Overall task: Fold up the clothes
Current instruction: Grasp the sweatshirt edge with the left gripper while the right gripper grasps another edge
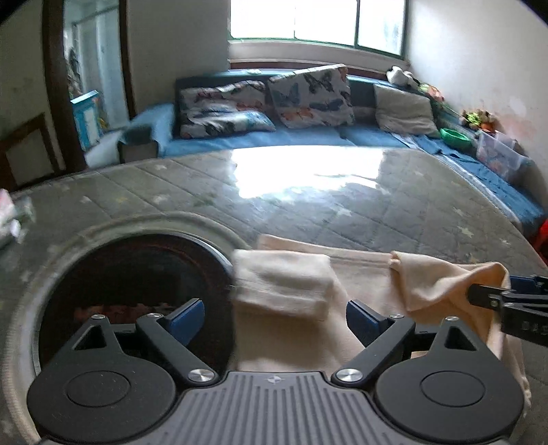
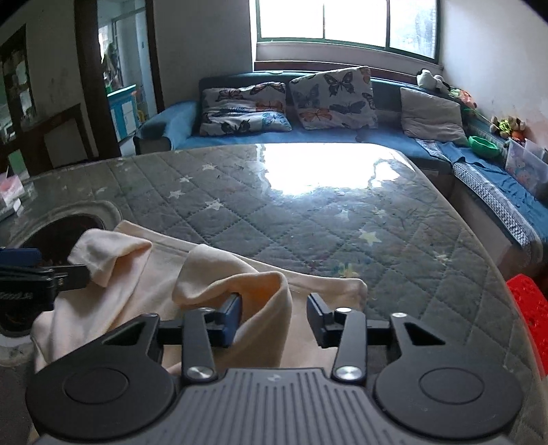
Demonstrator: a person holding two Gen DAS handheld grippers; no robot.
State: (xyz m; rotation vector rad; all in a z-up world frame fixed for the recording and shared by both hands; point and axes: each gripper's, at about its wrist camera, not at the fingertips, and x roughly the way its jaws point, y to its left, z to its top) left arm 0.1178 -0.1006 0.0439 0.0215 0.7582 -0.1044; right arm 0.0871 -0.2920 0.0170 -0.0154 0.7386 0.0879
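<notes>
Fingers of the left gripper (image 1: pixel 274 316) stand wide, a folded cuff (image 1: pixel 284 284) lying between them untouched. At the right gripper (image 2: pixel 274 313) the gap is narrower, and a raised fold (image 2: pixel 263 294) of the cream garment (image 1: pixel 370 284) drapes against the left finger (image 2: pixel 233 315) only; the other finger stands clear, so nothing is pinched yet.

Judging by this, the step in hand is taking hold of the sleeves to fold them inward. Next, each pair of fingers must close on cloth, the right one first shifting so the fold sits squarely between its pads, or the fabric may slip out.

Garment lies at the near edge of a glossy table (image 2: pixel 308 212) over a grey quilted, star-printed cover, beside a round dark opening (image 1: pixel 137 284) on the left. Beyond stands a blue sofa (image 2: pixel 342 137) with butterfly cushions (image 2: pixel 332 99), under a bright window (image 2: pixel 342 20); a doorway (image 2: pixel 120 68) opens at far left.
</notes>
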